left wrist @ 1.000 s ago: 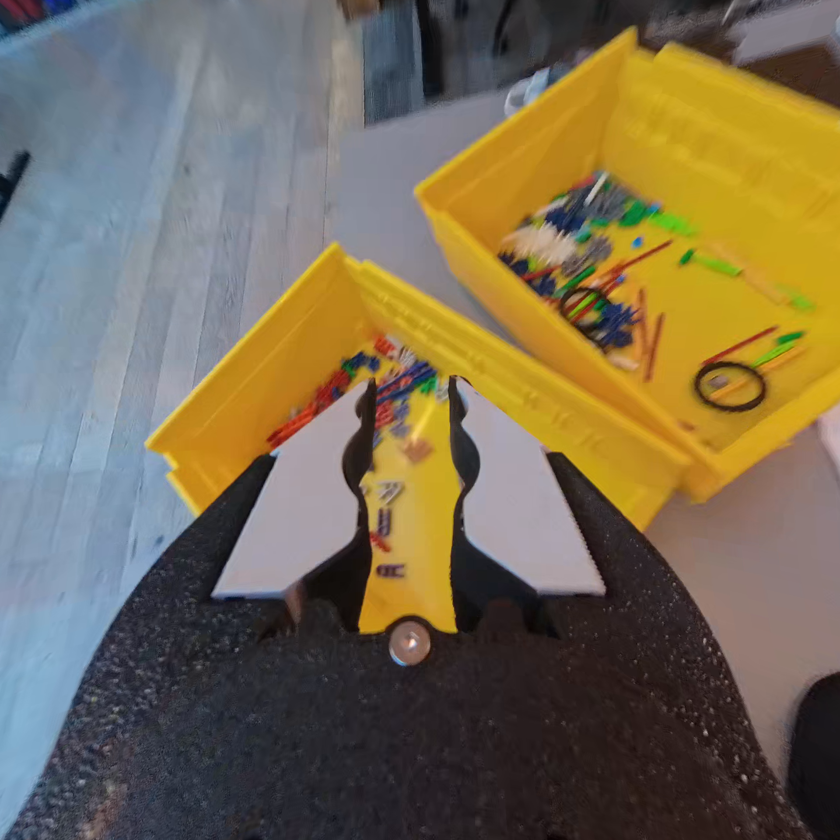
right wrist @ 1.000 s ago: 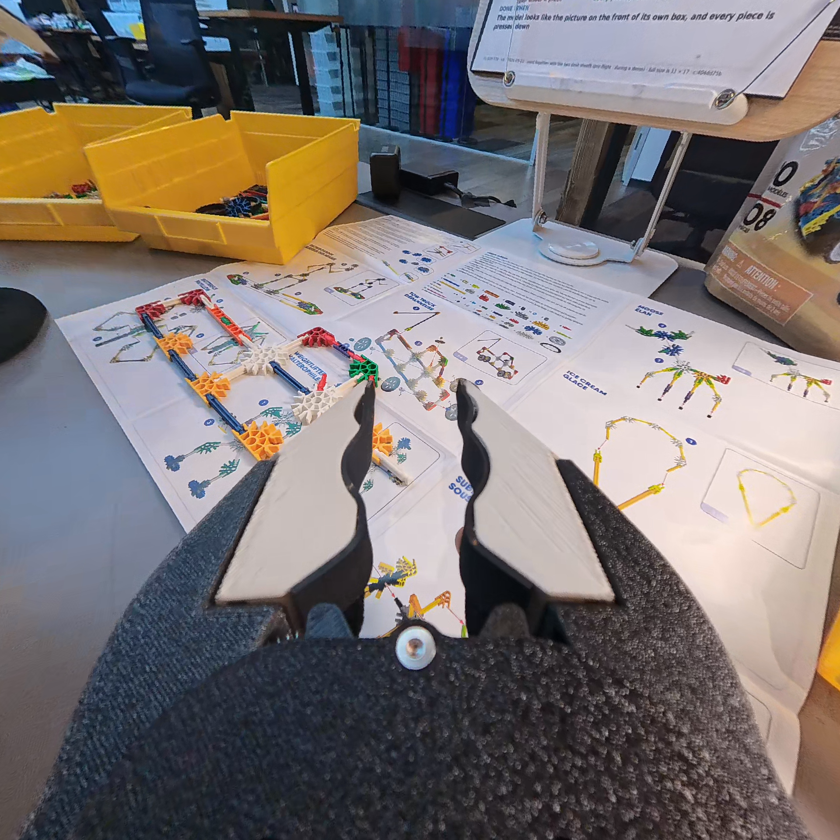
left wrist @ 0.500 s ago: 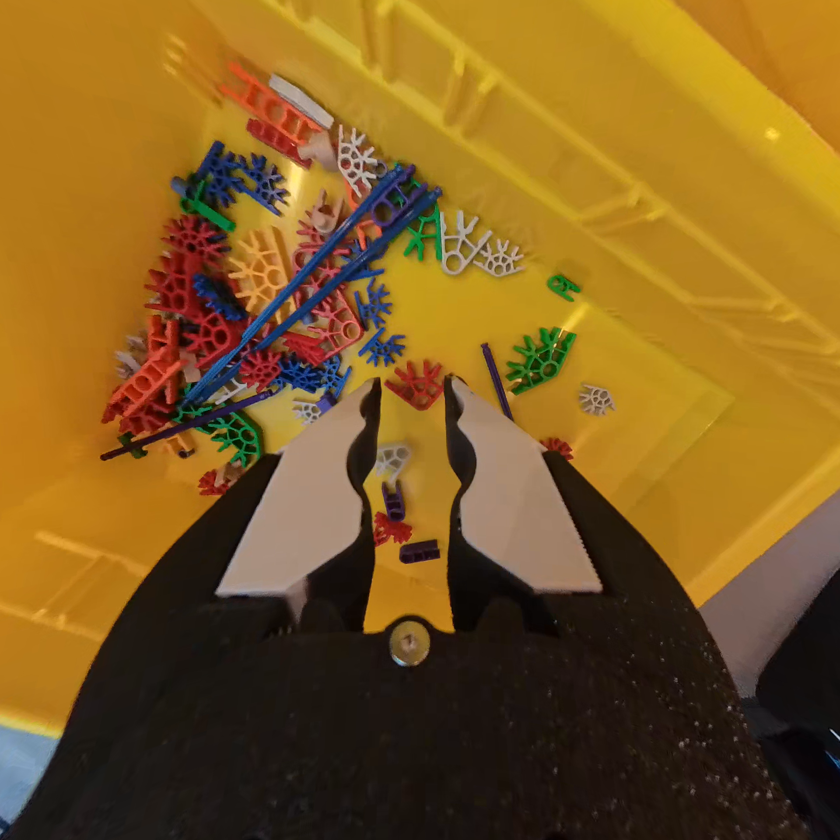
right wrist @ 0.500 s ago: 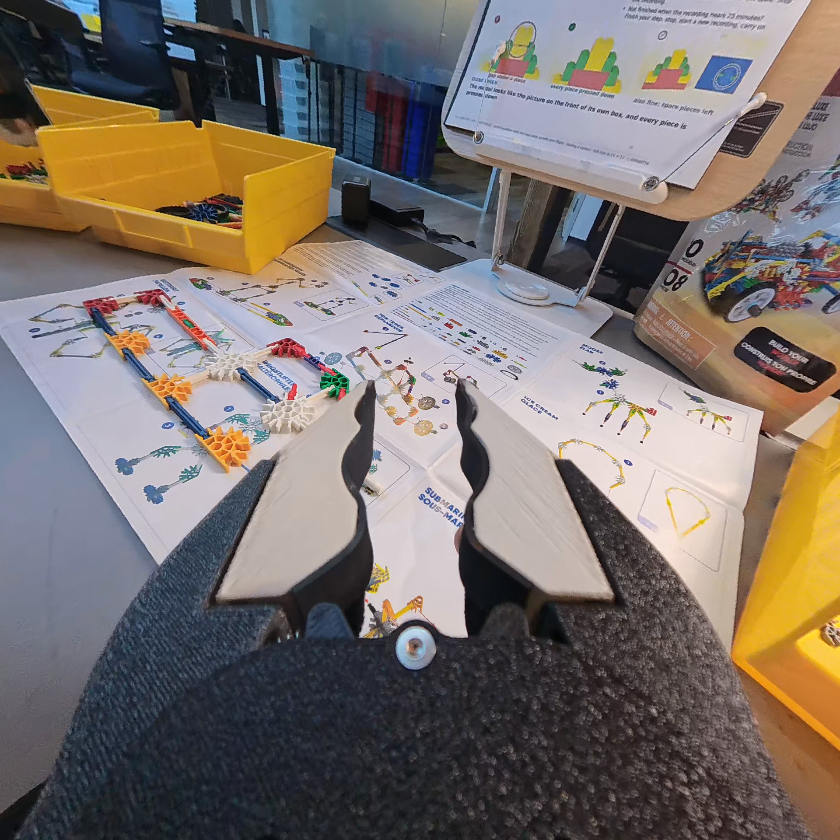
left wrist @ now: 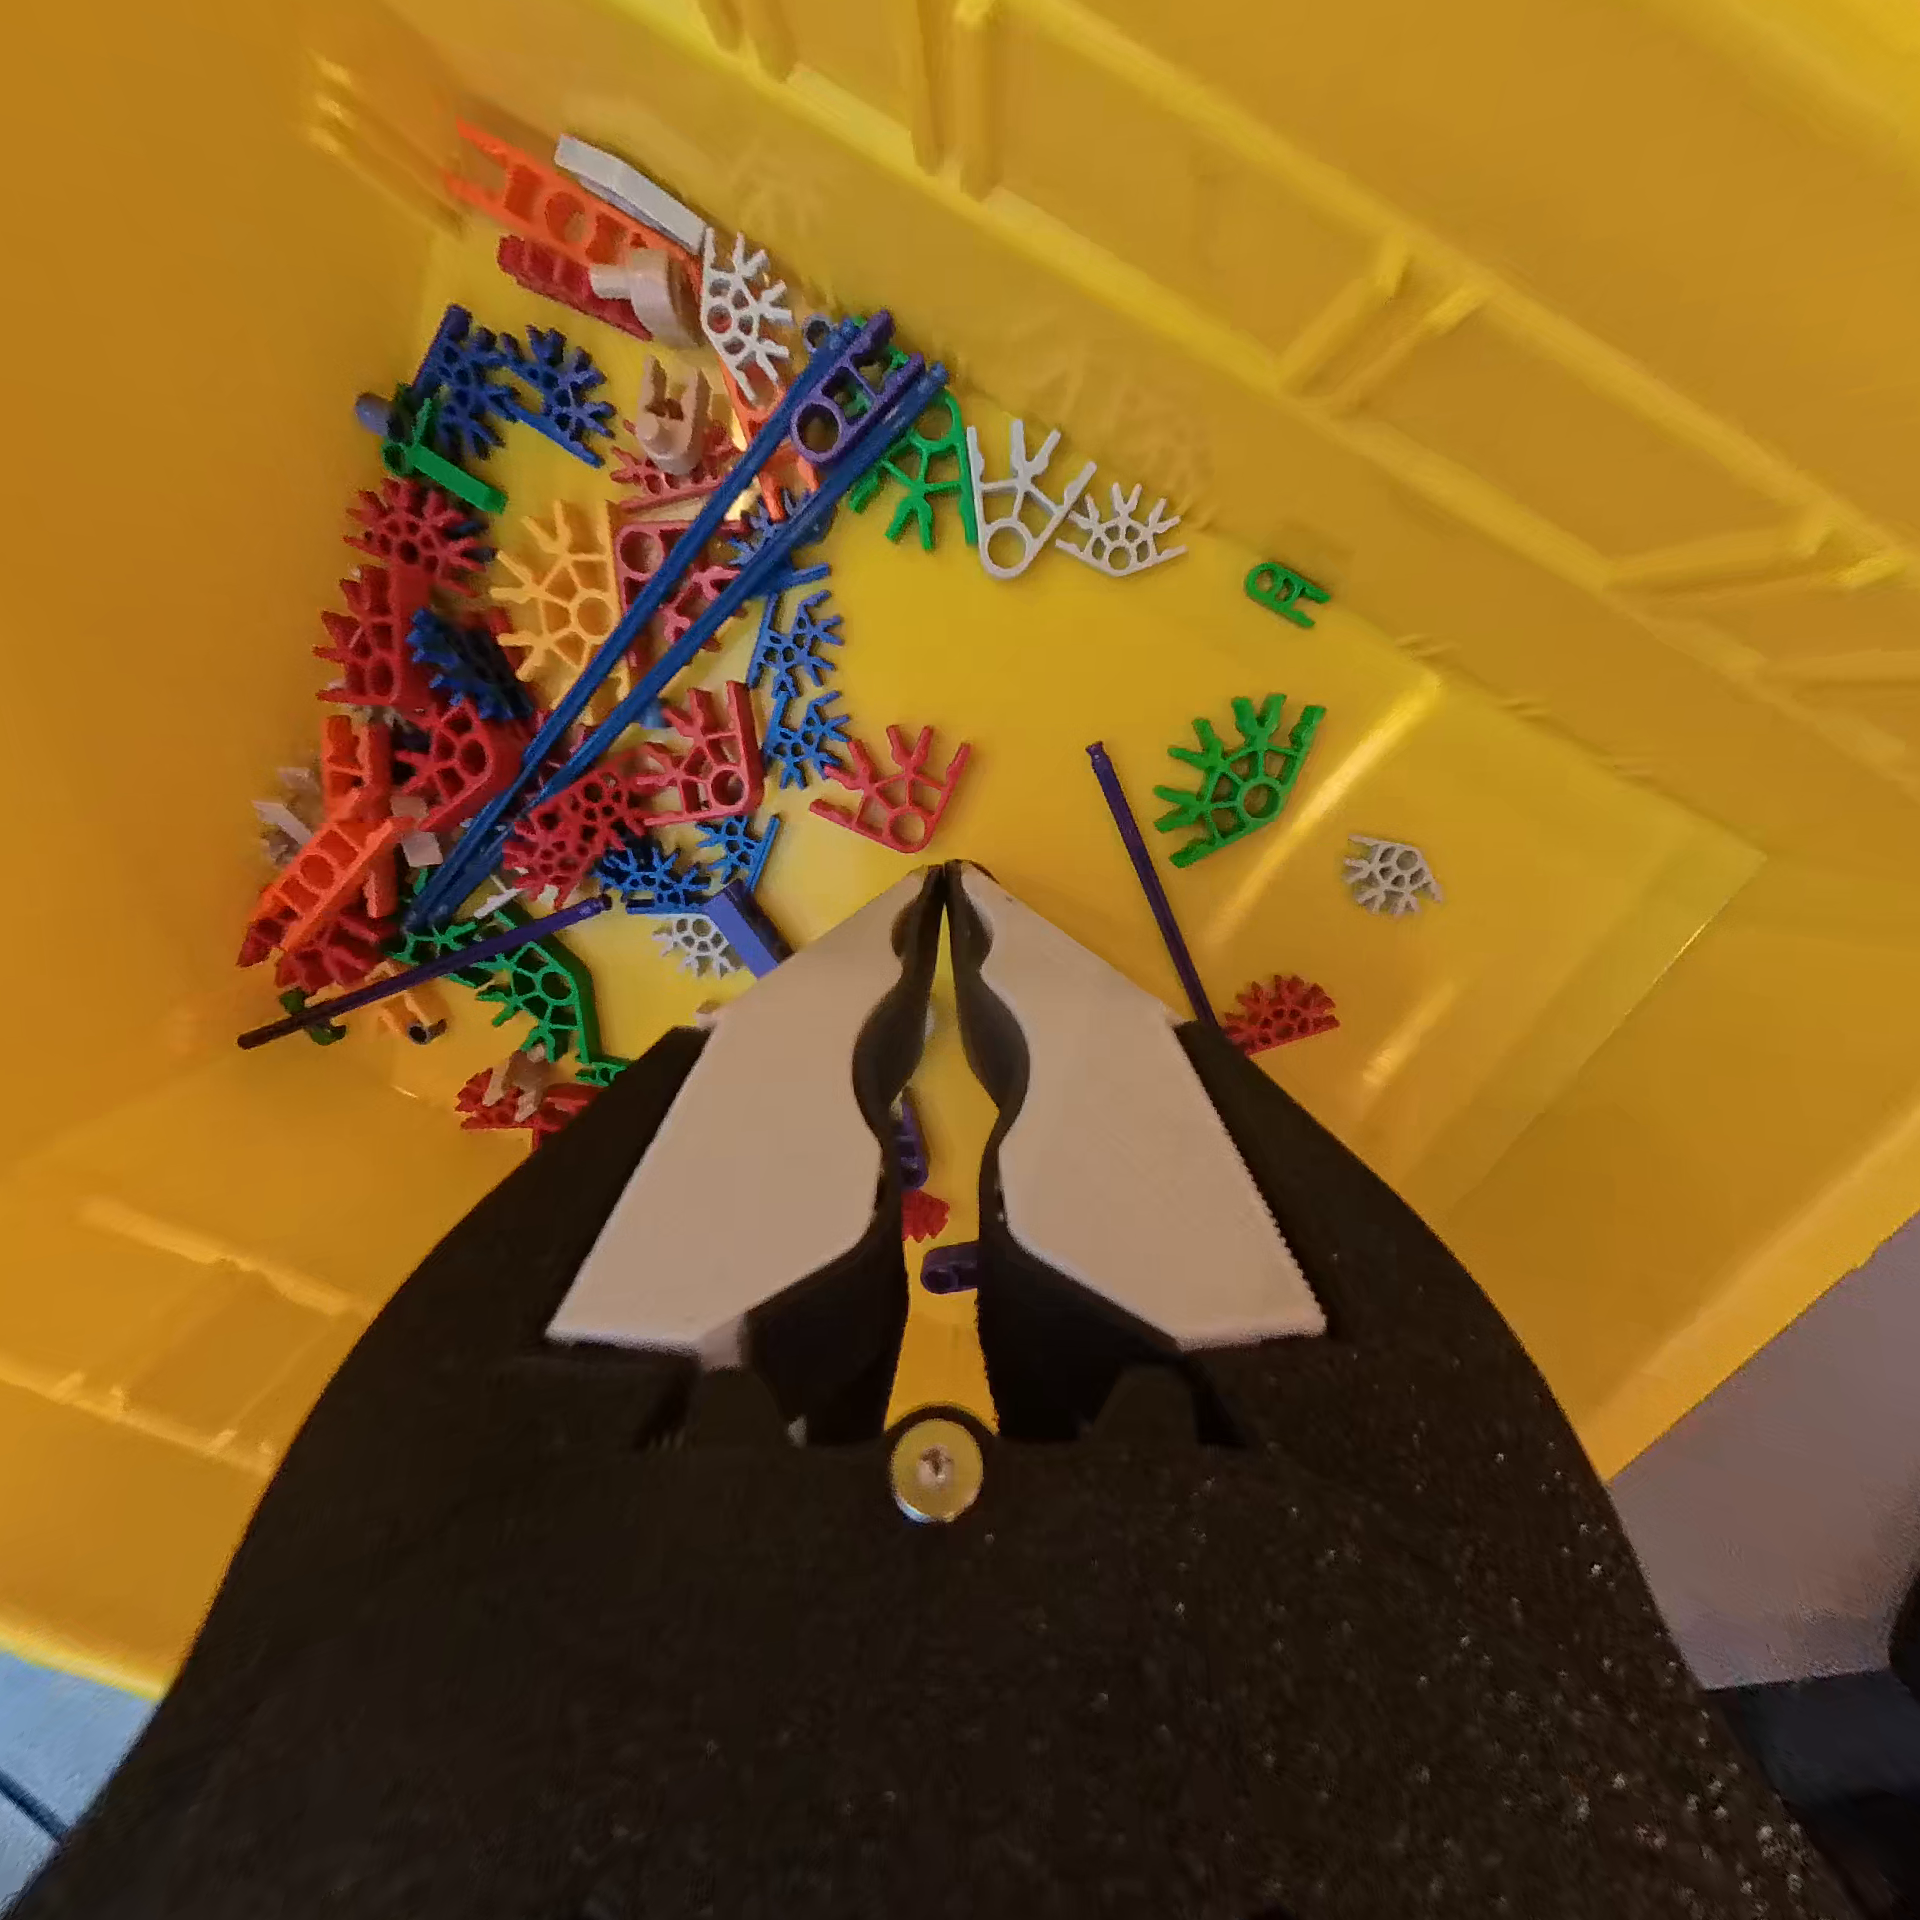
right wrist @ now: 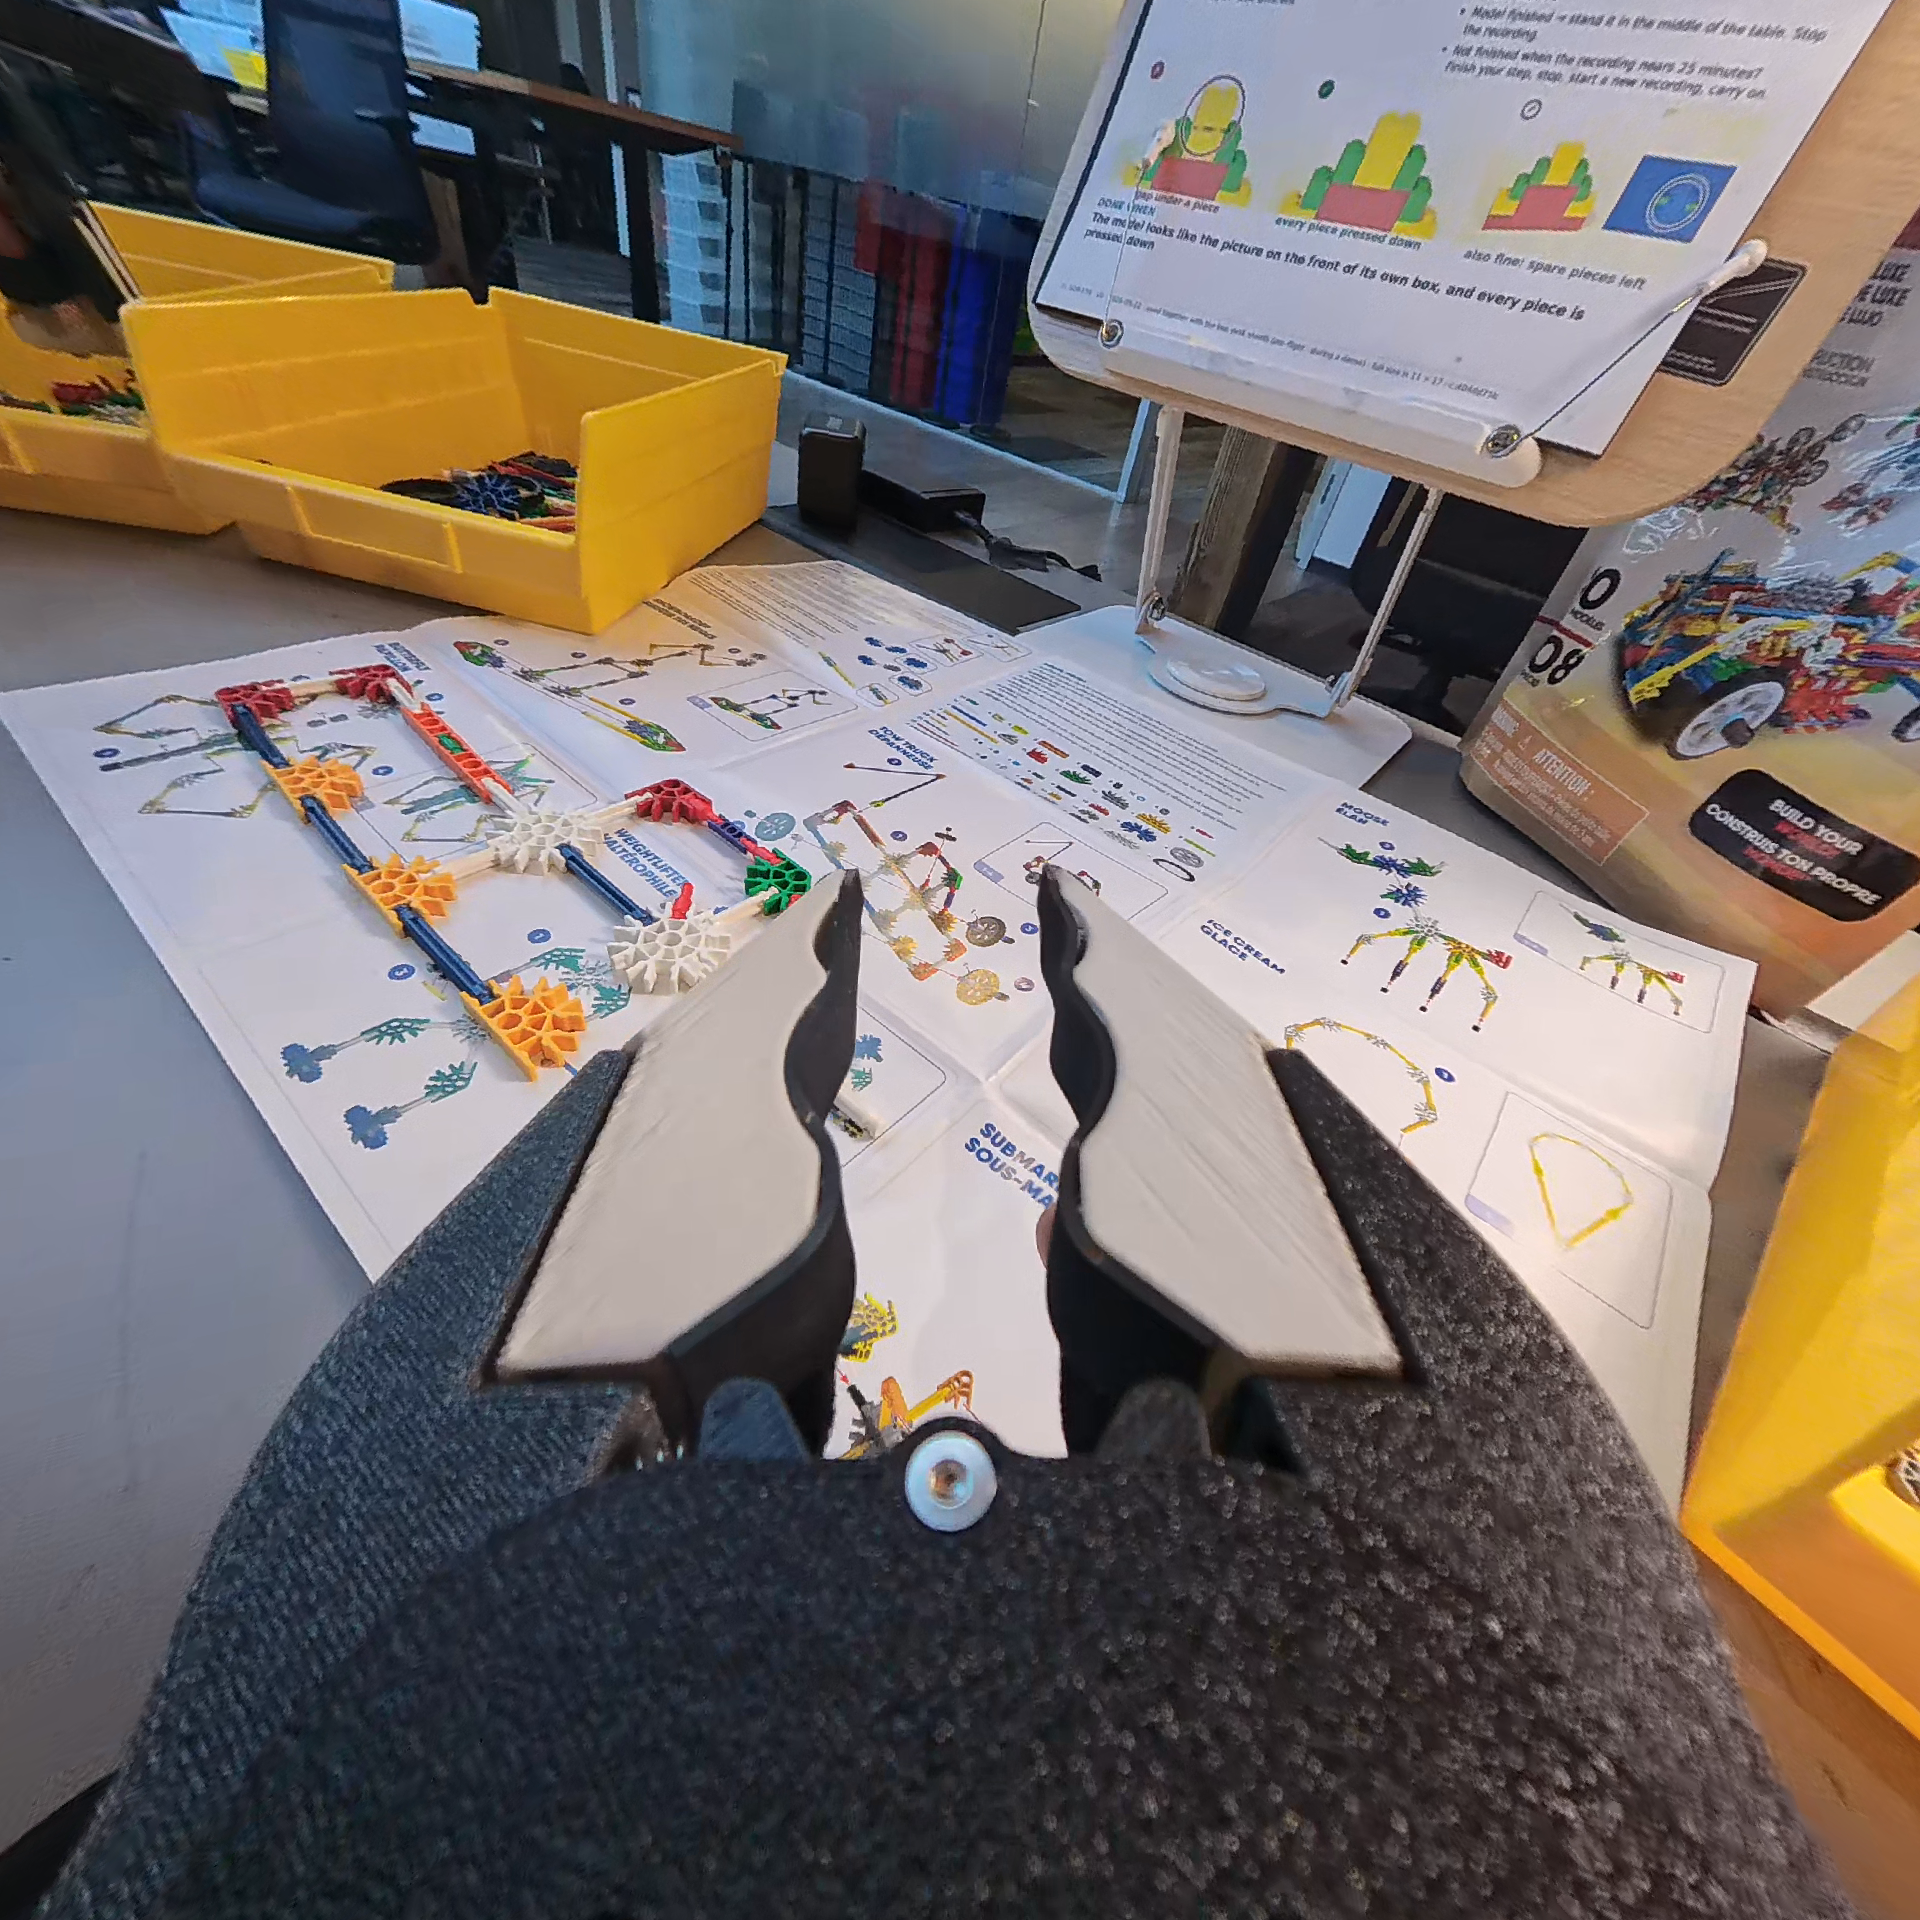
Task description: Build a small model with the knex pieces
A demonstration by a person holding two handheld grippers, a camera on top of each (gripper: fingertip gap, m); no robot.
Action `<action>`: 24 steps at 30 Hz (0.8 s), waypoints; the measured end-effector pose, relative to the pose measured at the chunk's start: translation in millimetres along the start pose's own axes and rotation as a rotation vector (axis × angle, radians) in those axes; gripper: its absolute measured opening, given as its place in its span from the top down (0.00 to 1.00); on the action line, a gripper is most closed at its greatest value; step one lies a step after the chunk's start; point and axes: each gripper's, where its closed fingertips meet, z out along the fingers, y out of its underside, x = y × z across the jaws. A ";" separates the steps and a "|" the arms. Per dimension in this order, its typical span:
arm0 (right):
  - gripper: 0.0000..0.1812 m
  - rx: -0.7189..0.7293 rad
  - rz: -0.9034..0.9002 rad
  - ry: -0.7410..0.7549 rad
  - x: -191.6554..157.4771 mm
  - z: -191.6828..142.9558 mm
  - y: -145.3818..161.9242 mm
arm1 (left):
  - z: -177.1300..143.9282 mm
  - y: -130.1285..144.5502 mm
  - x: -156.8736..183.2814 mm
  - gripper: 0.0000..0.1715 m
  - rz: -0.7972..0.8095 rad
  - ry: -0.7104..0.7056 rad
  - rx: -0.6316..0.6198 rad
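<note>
My left gripper (left wrist: 943, 875) is inside a yellow bin (left wrist: 1351, 343), low over its floor. Its jaws are closed with the tips touching, and a pale sliver of a small grey connector (left wrist: 937, 1006) shows pinched between the pads. A red connector (left wrist: 894, 798) lies just beyond the tips, and a heap of coloured connectors and blue rods (left wrist: 582, 665) lies to the left. My right gripper (right wrist: 951, 883) is open and empty, above a printed instruction sheet (right wrist: 1195, 1039). A partly built frame of rods and connectors (right wrist: 499, 862) lies on the sheet, left of its tips.
A green connector (left wrist: 1236, 779), a purple rod (left wrist: 1148, 883) and a grey connector (left wrist: 1390, 875) lie right of the left gripper. In the right wrist view, two yellow bins (right wrist: 447, 436) stand at the back left, a stand with a sheet (right wrist: 1403, 208) behind, a toy box (right wrist: 1745, 707) and another yellow bin (right wrist: 1829, 1299) on the right.
My left gripper went down into the bin and shut over the small grey connector that lay between its fingers. My right gripper drifted right and back a little and stayed open.
</note>
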 end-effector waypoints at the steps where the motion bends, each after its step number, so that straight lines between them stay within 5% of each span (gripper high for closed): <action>1: 0.82 0.000 -0.002 -0.003 -0.7 0.1 -0.2 | -2.3 -1.6 -0.8 1.00 -0.006 -0.007 0.012; 9: 0.82 0.005 -0.013 -0.003 -2.3 -2.0 -2.0 | 7.5 -15.5 -8.3 0.83 -0.108 -0.006 0.047; 24: 0.82 0.009 -0.011 0.002 -0.4 -4.8 -2.6 | -3.7 2.1 -4.2 0.92 -0.028 -0.075 -0.053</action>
